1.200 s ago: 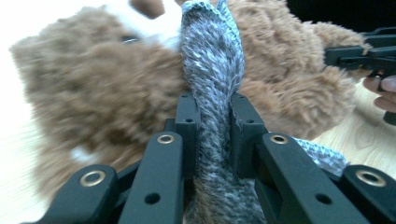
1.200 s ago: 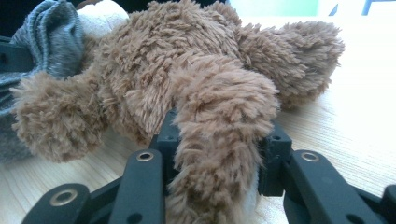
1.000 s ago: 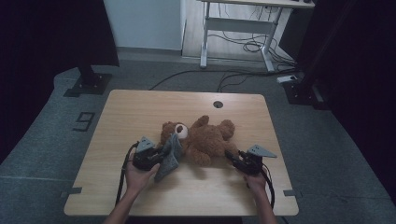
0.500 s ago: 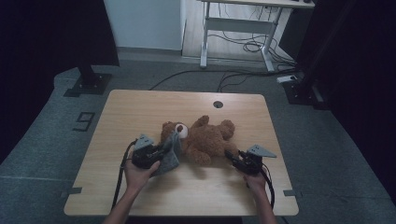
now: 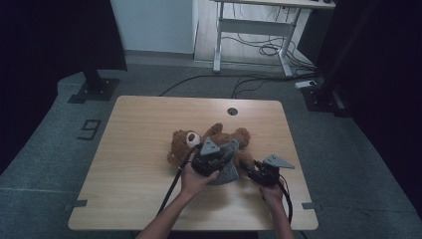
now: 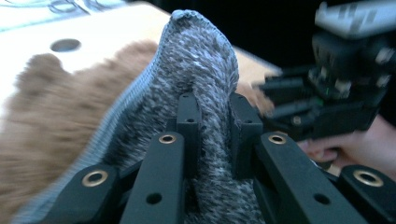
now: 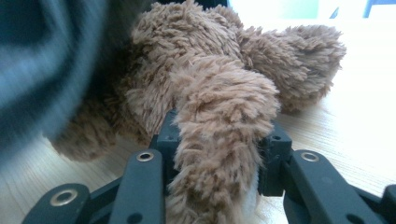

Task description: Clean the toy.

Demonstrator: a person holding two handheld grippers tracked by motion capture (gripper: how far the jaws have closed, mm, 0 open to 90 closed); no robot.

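Observation:
A brown teddy bear (image 5: pixel 185 143) lies on its back in the middle of the wooden table (image 5: pixel 134 159), head to the left. My left gripper (image 5: pixel 222 158) hangs over the bear's body, shut on a fold of grey knitted cloth (image 5: pixel 230 169). In the left gripper view the cloth (image 6: pixel 196 60) stands up between the pads of that gripper (image 6: pixel 215 112), with brown fur (image 6: pixel 51 126) to the left. Just right of the bear, my right gripper (image 5: pixel 251 169) rests low on the table. It is shut on a furry limb (image 7: pixel 219 102), which its jaws (image 7: pixel 219 135) pinch from both sides.
A round cable hole (image 5: pixel 232 111) sits near the table's far edge. Beyond the table stand a white desk frame (image 5: pixel 249 30) with loose cables and two black stand bases (image 5: pixel 93 89). A "9" marker (image 5: pixel 89 129) lies on the grey floor at the left.
My left hand has carried the grey cloth to the right, from beside the bear's head to over its body, close to the right gripper. The right hand has kept still.

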